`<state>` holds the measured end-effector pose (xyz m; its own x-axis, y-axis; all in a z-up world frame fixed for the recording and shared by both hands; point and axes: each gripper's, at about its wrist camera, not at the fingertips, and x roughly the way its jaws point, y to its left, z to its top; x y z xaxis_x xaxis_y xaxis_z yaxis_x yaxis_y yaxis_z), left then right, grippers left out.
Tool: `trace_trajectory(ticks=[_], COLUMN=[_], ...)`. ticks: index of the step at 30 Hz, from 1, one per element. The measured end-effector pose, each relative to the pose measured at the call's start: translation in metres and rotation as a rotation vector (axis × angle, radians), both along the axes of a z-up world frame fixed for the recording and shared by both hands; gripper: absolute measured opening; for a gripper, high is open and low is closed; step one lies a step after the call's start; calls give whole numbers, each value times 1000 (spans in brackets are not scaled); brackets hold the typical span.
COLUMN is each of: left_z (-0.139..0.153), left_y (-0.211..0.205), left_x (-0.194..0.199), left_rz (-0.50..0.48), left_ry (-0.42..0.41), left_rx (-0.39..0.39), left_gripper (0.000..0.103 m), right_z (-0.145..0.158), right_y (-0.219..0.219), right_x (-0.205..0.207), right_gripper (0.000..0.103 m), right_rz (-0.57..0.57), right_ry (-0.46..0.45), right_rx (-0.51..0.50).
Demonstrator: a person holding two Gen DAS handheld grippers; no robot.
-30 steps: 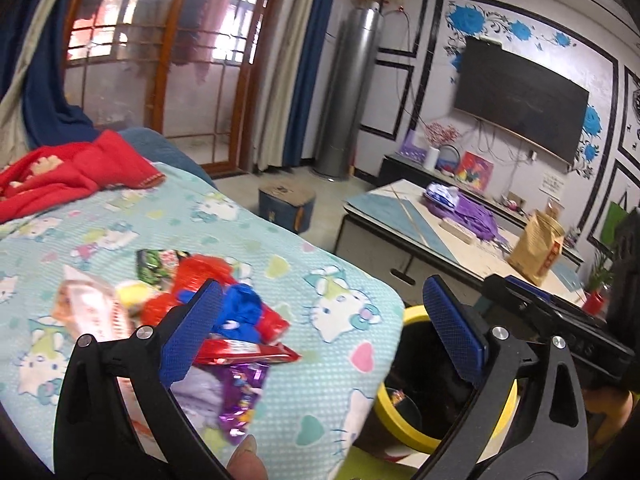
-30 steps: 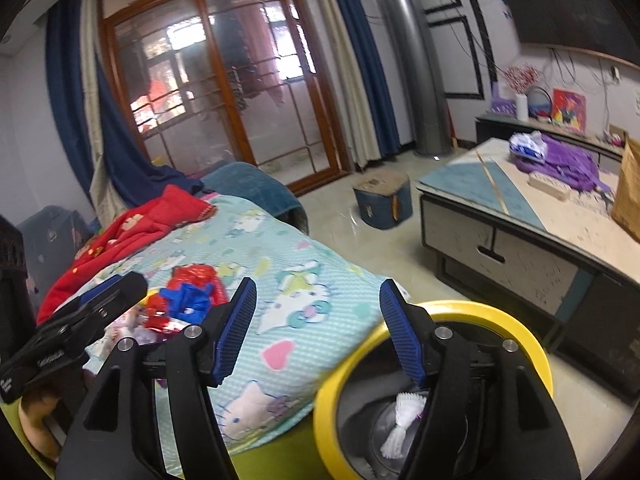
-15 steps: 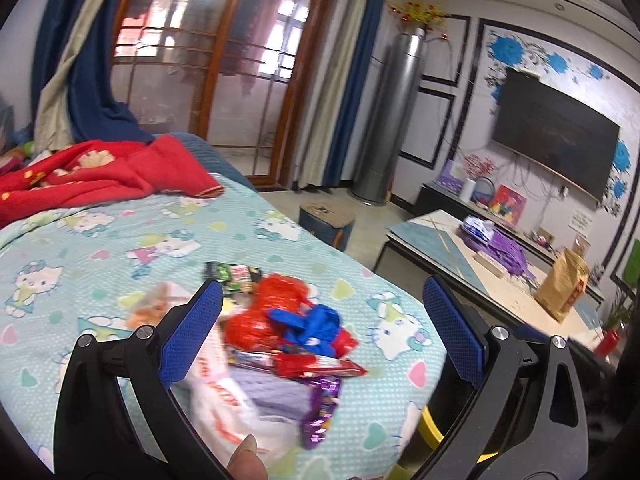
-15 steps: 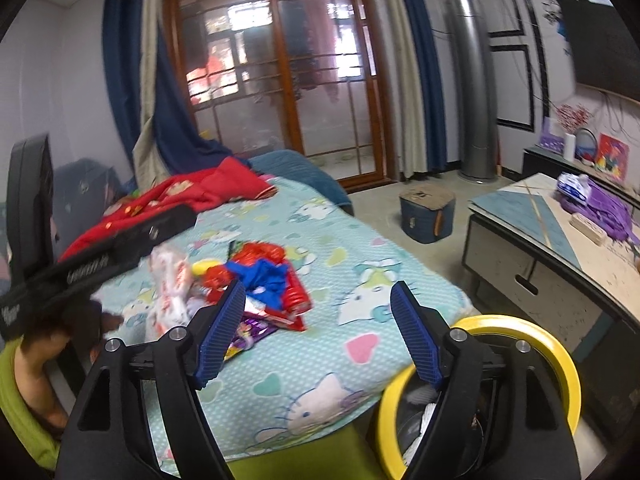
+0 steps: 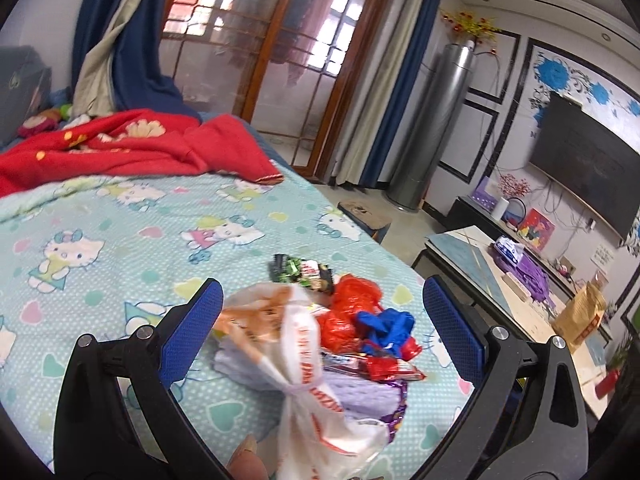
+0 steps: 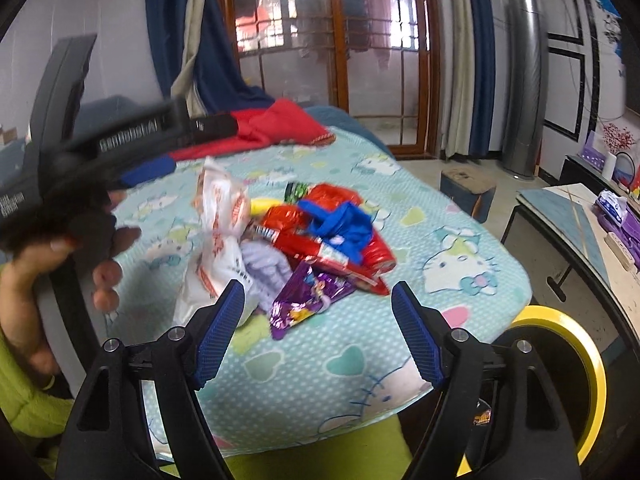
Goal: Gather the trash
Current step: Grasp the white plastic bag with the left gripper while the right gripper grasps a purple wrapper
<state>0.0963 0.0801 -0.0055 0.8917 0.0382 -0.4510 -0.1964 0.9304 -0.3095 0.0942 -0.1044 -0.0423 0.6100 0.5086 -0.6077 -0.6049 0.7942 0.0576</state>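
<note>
A pile of trash lies on the Hello Kitty bedsheet: a knotted white plastic bag with orange print, red wrappers, a blue wrapper, a purple foil packet and a dark green packet. My left gripper is open and empty, hovering over the pile with the white bag between its fingers. My right gripper is open and empty just in front of the purple packet. The yellow-rimmed trash bin stands off the bed's corner at lower right.
A red blanket lies at the far end of the bed. A low coffee table with a purple cloth and a brown paper bag stands to the right. A small blue stool sits on the floor beyond the bed.
Both grippers have swung left from over the yellow bin to the trash pile on the bed. Both stay open.
</note>
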Motion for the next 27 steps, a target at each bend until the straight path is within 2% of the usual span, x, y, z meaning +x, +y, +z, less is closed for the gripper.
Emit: trace_trajectory(ticks=[7, 13, 17, 19, 21, 23, 27], left_z=[-21, -33, -42, -45, -50, -53, -57], left_y=[24, 28, 29, 29, 30, 31, 31], left_x=[4, 7, 10, 12, 13, 14, 15], left_rz=[20, -6, -18, -18, -18, -19, -25], left_ry=[67, 92, 119, 134, 148, 161, 173], left_rx=[-81, -108, -121, -127, -135, -142, -149], left_gripper=[92, 92, 92, 92, 92, 92, 82], right_z=[-26, -49, -59, -60, -60, -61, -62], right_y=[22, 34, 35, 34, 32, 29, 21], right_x=[7, 25, 33, 33, 32, 32, 32], right_gripper=[74, 73, 49, 42, 28, 21, 19], right_rz=[19, 31, 33, 40, 51, 52, 50], right_ry=[36, 131, 191, 188, 186, 193, 223], right_rx=[-81, -89, -79, -73, -71, -65, -36])
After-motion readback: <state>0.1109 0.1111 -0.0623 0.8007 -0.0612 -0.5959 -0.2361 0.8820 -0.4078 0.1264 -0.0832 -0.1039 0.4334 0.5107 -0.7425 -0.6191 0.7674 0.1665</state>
